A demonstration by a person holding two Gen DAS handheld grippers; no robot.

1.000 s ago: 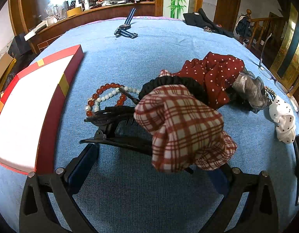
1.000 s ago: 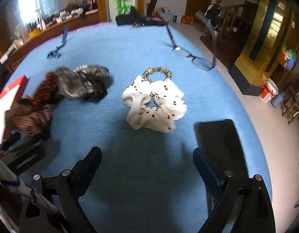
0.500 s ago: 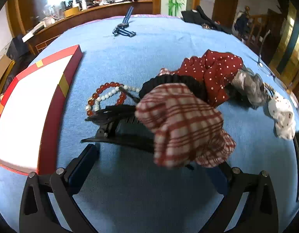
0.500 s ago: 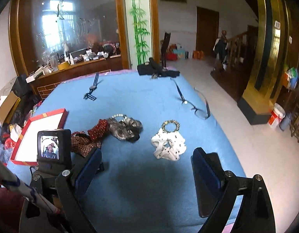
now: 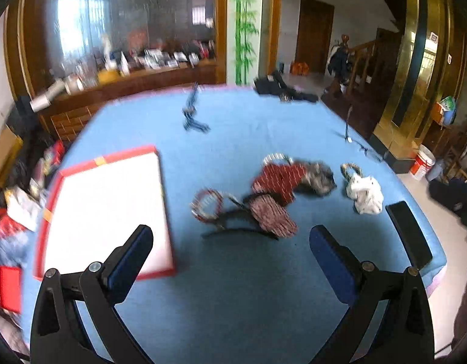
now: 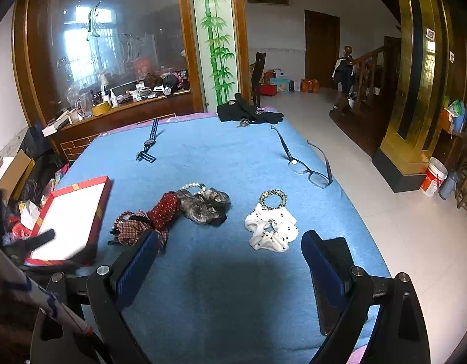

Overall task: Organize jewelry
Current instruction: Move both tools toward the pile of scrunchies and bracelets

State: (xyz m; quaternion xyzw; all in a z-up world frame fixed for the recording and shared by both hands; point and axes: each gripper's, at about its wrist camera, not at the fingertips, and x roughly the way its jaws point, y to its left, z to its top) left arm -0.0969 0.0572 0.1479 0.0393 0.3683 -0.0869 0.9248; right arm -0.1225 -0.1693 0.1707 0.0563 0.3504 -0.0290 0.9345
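1. Jewelry and hair pieces lie scattered on the blue table cover (image 6: 233,157), none of them in either claw.
2. Left gripper (image 5: 230,251) is held above the cover with its jaws spread wide and nothing between them; the view is motion-blurred.
3. Right gripper (image 6: 230,261) is likewise wide open and empty, raised over the near part of the table.
4. Red-rimmed box (image 6: 101,200) with a white inside sits at the left side of the table, holding none of the pieces.
5. Red bead bracelet (image 5: 206,204) lies right of the box, touching a black hair clip (image 5: 233,223).
6. Plaid scrunchie (image 6: 133,227), a red dotted scrunchie (image 6: 165,209) and a grey scrunchie (image 6: 204,204) lie bunched in a row, touching.
7. White dotted scrunchie (image 6: 271,227) lies apart to their right, with a gold bead bracelet (image 6: 273,198) at its far edge.
8. Eyeglasses (image 6: 309,166) rest farther back on the right; a black phone (image 5: 409,233) lies at the near right edge.
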